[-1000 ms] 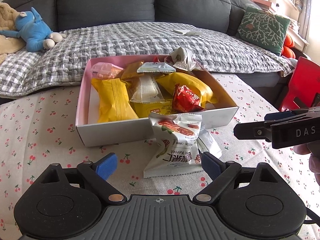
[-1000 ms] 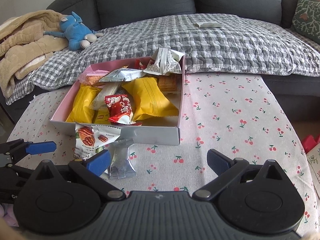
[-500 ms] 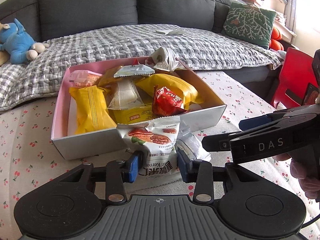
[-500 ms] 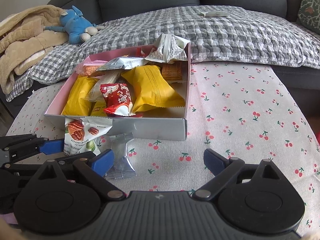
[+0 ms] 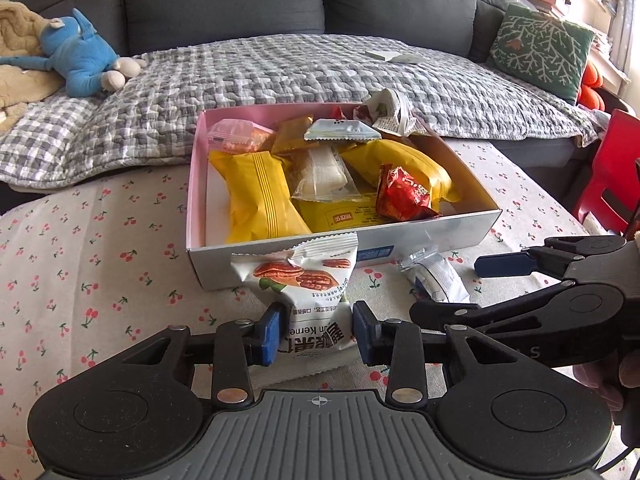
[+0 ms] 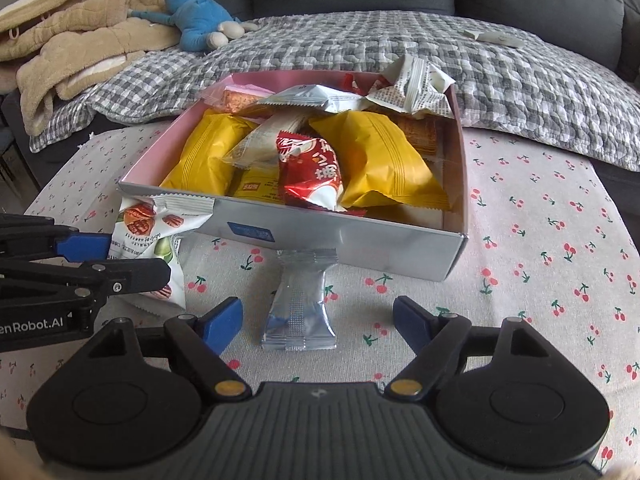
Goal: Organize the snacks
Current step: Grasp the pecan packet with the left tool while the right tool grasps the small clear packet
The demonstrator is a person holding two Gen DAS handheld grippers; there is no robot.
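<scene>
So the pecan kernel packet (image 5: 304, 292) is pinched between the blue pads (image 5: 269, 334) of the left gripper (image 5: 314, 334), right in front of the snack box (image 5: 420, 236) on the cherry-print tablecloth (image 5: 100, 264). It looks like its top edge leans on the box's front wall, though I can't really tell if it's touching. Just to its right a small silver sachet (image 6: 298, 308) lies flat on the cloth, and the right gripper (image 6: 318, 320) sits spread wide around it, fingers on either side without touching. The box is stuffed: two yellow packets (image 6: 380, 164), a red wrapper (image 6: 312, 172), a crumpled white wrapper (image 6: 412, 88) at the back. Behind is a grey sofa with a checked blanket (image 5: 260, 68) and a blue plush toy (image 5: 80, 60).
</scene>
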